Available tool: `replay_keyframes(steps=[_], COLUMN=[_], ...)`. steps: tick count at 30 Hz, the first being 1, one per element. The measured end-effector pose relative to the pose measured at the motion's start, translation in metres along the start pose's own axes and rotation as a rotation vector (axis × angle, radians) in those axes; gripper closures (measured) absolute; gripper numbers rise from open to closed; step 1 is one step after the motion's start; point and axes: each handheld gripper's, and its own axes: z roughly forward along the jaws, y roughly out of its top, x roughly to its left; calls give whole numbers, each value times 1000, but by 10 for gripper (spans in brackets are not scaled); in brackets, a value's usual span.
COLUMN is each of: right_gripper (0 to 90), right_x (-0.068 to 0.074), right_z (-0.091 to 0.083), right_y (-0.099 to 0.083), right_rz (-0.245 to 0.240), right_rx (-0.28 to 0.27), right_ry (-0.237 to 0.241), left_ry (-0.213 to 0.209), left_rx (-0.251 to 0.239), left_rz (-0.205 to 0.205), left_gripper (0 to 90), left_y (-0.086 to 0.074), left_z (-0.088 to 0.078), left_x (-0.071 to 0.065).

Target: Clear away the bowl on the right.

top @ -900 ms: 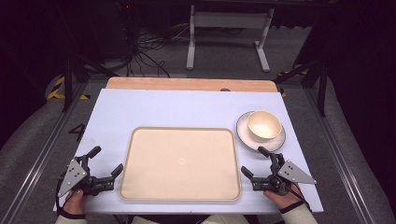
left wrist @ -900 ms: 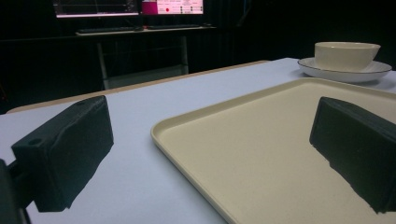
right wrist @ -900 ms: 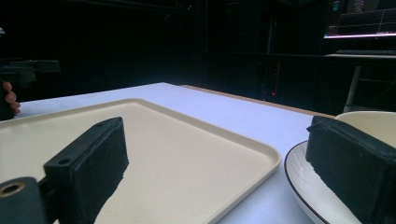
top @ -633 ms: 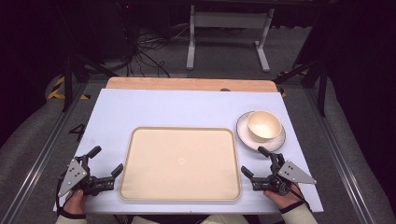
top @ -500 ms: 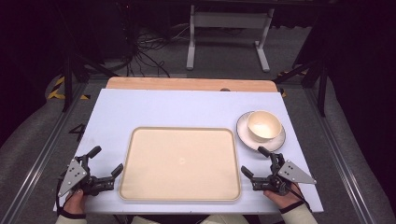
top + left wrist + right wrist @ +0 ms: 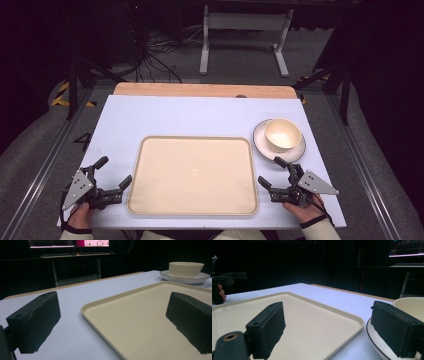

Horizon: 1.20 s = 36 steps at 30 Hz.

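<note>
bowl [image 6: 283,135] on its saucer [image 6: 300,150] sits just ahead of the right tongs [image 6: 274,172], well apart from the left tongs [image 6: 113,170]; both tongs gape wide, holding nothing.

In the right gripper view we see the bowl [image 6: 409,306] and plate [image 6: 377,342] cut off by the right edge and partly hidden behind a jaw. The tray [image 6: 140,322] runs off the left gripper view's bottom edge.
</note>
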Motion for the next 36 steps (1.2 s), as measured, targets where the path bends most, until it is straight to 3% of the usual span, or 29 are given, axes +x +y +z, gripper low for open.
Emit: replay_keyframes(steps=[6, 11, 19, 29, 36], right_gripper=[135, 136, 149, 182, 237], right_x=[-1, -1, -2, 2, 2], right_z=[-4, -2, -3, -2, 0], right_y=[15, 23, 47, 70, 78], right_rz=[14, 15, 14, 27, 7], right_rx=[-26, 6, 10, 26, 35], right_ry=[-7, -19, -26, 2, 8], left_ry=[-1, 0, -1, 0, -1], left_rx=[-1, 0, -1, 0, 0], left_rz=[-1, 0, 0, -1, 0], left_gripper=[2, 2, 2, 2, 2], left_y=[0, 0, 0, 0, 0], left_z=[0, 0, 0, 0, 0], left_x=[0, 0, 0, 0, 0])
